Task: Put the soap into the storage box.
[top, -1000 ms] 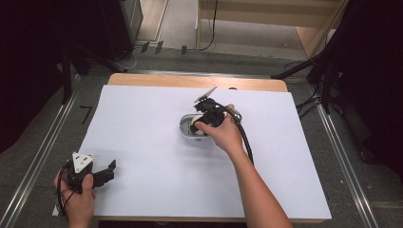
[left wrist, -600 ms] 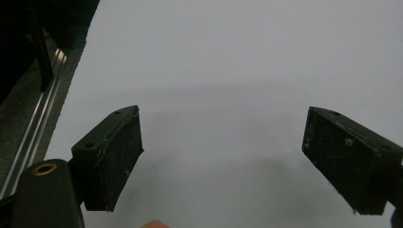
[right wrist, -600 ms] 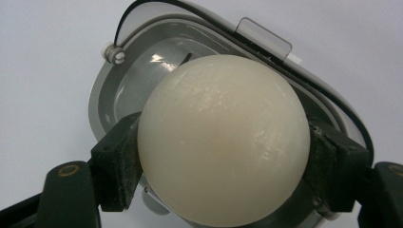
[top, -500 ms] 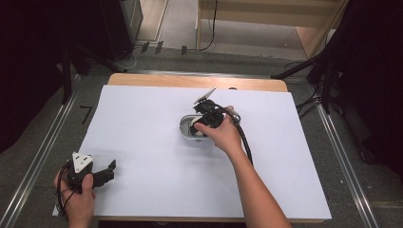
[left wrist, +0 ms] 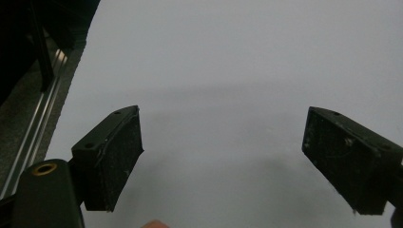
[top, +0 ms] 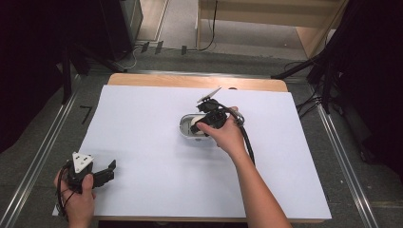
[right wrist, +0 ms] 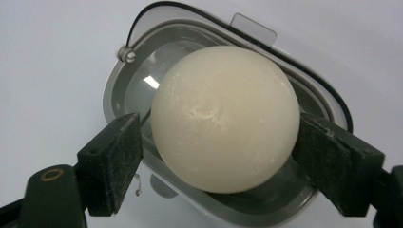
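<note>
Tools first: our right tool point(right wrist: 216, 156) hangs over a small grey container point(right wrist: 119, 95) near the middle of the white tabletop point(top: 142, 142). Its jaws have just been opening. They straddle a cream ball point(right wrist: 223, 118), the left pad clear of it and the right pad at its edge, so we judge the ball released, not gripped. It sits inside the container, filling most of the well, likely set there so it cannot roll away. A thin black cord runs along the far rim. Our left tool point(left wrist: 223, 161) rests at the near left corner, jaws spread wide and empty, out of the way.
</note>
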